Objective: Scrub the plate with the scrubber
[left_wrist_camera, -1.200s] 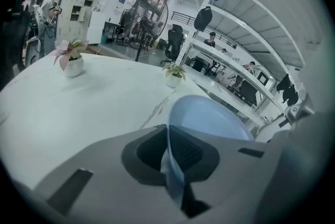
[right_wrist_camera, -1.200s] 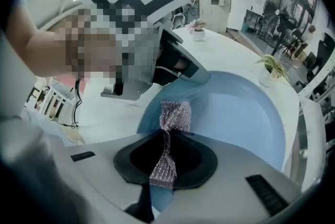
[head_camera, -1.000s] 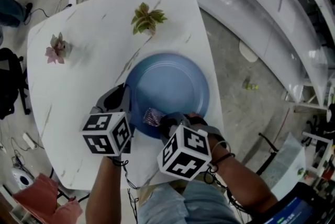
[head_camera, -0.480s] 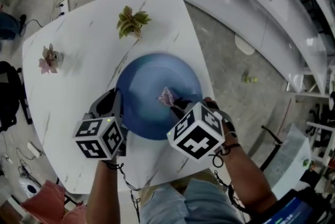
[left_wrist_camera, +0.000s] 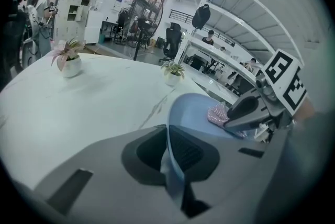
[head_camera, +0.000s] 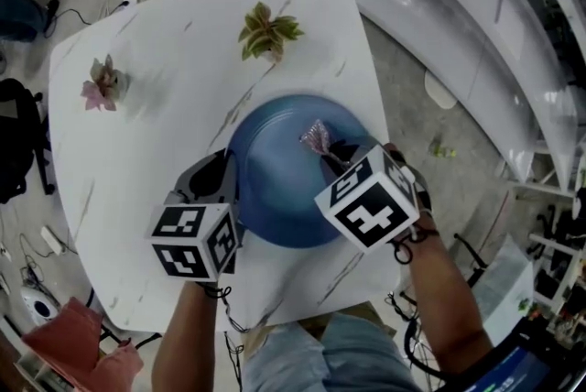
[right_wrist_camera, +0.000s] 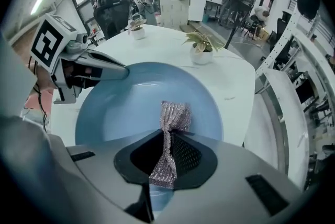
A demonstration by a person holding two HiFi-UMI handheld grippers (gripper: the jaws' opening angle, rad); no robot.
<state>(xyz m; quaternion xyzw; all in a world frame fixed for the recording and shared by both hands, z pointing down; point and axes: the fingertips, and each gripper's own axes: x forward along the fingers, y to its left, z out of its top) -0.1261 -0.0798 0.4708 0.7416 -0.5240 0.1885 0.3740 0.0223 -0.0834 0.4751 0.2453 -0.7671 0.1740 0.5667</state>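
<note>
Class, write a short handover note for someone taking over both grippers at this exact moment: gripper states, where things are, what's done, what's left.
Left gripper: shut on the left rim of the blue plate, steadying it on the white table.
Right gripper: shut on the mesh scrubber, free end over the plate's inner surface; contact unclear.
Done: both grasps secured.
Left: scrub the whole plate; the pictures don't show which areas are covered.

Head view looks steeply down — gripper views face inward, close, sharing the plate [head_camera: 275, 189].
</note>
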